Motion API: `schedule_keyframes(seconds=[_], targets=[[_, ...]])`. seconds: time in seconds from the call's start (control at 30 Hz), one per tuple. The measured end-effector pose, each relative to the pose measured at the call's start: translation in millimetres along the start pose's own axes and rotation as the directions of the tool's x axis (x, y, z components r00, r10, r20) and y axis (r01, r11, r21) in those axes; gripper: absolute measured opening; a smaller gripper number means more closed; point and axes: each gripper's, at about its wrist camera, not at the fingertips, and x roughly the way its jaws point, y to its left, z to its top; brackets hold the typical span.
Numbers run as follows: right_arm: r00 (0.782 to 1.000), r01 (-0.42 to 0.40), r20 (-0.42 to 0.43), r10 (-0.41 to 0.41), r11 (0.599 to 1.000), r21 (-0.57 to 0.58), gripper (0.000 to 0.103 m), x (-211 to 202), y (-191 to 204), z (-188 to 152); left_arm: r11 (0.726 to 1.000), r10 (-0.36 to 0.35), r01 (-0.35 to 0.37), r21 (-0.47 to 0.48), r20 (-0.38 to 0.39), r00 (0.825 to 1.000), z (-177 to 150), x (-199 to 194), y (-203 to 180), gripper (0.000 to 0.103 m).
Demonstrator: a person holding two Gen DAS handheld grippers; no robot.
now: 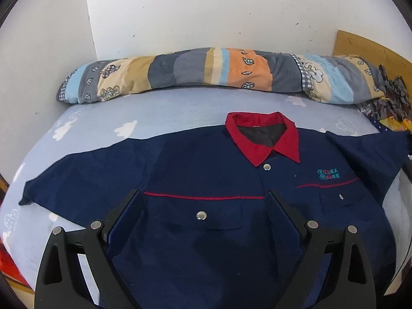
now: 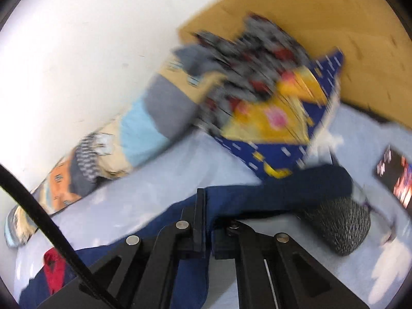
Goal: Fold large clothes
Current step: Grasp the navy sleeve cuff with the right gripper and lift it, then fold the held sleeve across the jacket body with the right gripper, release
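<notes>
Right hand-held gripper (image 2: 206,221) is pressed together, pinching a sleeve of the navy cotton work shirt with red collar (image 1: 206,180), presumably to fold it inward. Left hand-held gripper (image 1: 204,198) hangs spread above the shirt's chest, gripping nothing. Shirt lies face-up, sleeves out, on the pale blue cloud-print bed (image 1: 159,108).

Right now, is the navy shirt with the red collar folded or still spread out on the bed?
Spread out. The navy shirt with the red collar lies flat, front up, on the light blue sheet, one sleeve stretched sideways, no fold visible.
</notes>
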Motion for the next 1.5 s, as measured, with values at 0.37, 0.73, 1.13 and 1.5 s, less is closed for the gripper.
schedule_keyframes(seconds=[0.37,0.73,1.13,1.5], targets=[[0.957,-0.243,0.099,0.272,0.941,-0.236,0.003,-109.5,196.0,72.1,0.998,0.004,0.013,0.059,-0.292,0.957,-36.6,91.2,-32.1,0.095],[0.884,-0.444,-0.049,0.464,0.803,-0.398,0.003,-171.4,371.4,34.9,0.994,0.104,-0.104,0.04,-0.01,0.995,4.0,17.2,4.1,0.095],[0.887,-0.463,-0.309,0.344,0.659,-0.593,0.003,-100.0,483.9,-237.3,0.922,0.294,-0.281,-0.268,0.011,0.956,6.3,-27.0,155.4,0.095],[0.885,-0.465,-0.426,0.19,0.43,-0.774,0.076,-72.4,521.0,-414.5,0.887,0.325,-0.303,-0.349,0.005,0.946,2.7,-44.4,193.9,0.095]])
